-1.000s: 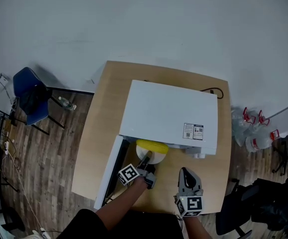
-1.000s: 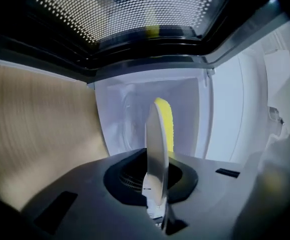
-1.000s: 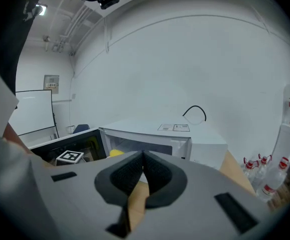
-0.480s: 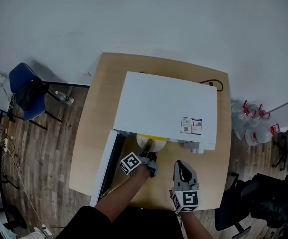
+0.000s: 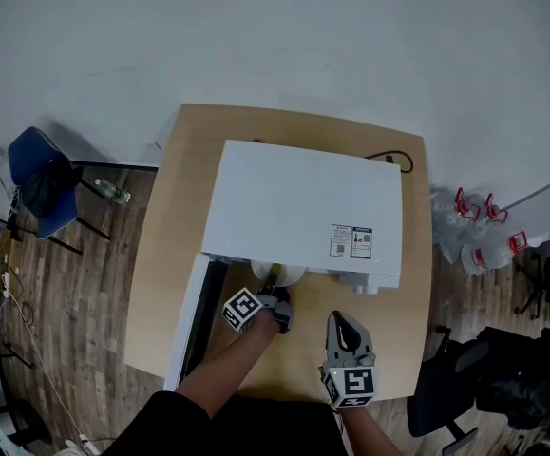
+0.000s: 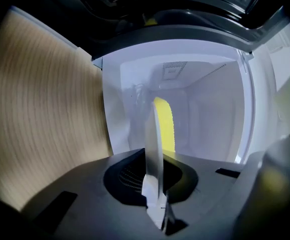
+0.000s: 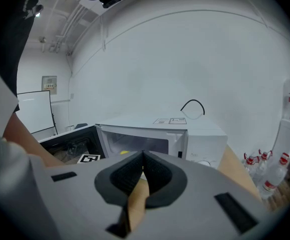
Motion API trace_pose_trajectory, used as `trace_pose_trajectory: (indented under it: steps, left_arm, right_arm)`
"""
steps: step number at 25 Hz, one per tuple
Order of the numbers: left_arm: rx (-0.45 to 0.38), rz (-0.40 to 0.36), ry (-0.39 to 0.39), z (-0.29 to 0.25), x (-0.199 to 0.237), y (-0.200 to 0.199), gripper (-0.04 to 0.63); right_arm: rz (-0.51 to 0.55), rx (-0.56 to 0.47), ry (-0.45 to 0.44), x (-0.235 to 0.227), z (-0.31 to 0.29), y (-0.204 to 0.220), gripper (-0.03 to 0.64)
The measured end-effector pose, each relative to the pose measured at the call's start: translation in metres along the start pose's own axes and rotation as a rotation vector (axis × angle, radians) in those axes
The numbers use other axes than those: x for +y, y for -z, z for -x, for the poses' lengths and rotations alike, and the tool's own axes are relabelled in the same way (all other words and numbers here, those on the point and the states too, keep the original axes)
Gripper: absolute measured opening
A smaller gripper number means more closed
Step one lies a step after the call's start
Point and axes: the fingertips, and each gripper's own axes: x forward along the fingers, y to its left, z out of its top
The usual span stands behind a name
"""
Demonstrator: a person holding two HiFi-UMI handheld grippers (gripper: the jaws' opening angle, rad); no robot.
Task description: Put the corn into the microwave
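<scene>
Two pairs of tongs showed. Our left tongs [image 6: 155, 204] pinched the rim of a plate [image 6: 152, 134]. Our right tongs [image 7: 142, 170] were pressed together on nothing, low in the frame's middle, short of the microwave [image 5: 303, 212]. We judged the task nearly done: the door [image 5: 187, 323] stood open, and the corn [image 6: 166, 124], on the plate just beyond the left jaws, was inside the cavity. Releasing the plate and withdrawing seemed all that was left.

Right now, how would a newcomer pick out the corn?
A white microwave stands door-open on the wooden table. At its opening the left claw grips a white plate by the rim. The corn is the yellow cob on that plate, the only yellow thing there.
</scene>
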Motion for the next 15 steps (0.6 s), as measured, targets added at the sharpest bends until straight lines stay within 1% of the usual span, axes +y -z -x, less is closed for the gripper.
trace_pose_trajectory:
  steps: [3, 6, 9, 13, 15]
  left_arm:
    - [-0.012, 0.007, -0.015, -0.005, 0.002, -0.002, 0.020]
    - [-0.026, 0.017, -0.004, -0.004, 0.003, -0.002, 0.020]
    - [-0.026, 0.006, -0.013, -0.005, 0.002, -0.002, 0.020]
    - [-0.018, -0.028, -0.067, -0.003, 0.003, 0.000, 0.025]
    - [-0.020, -0.040, -0.091, -0.001, 0.003, 0.002, 0.052]
  right_arm:
    - [-0.001, 0.005, 0.005, -0.002, 0.002, 0.002, 0.060]
    - [-0.005, 0.012, 0.004, -0.004, 0.003, 0.006, 0.060]
    - [-0.020, 0.019, 0.000, -0.004, 0.003, 0.012, 0.060]
    - [-0.033, 0.028, -0.007, 0.000, 0.004, 0.016, 0.060]
    - [-0.040, 0.026, -0.013, 0.003, 0.006, 0.015, 0.059]
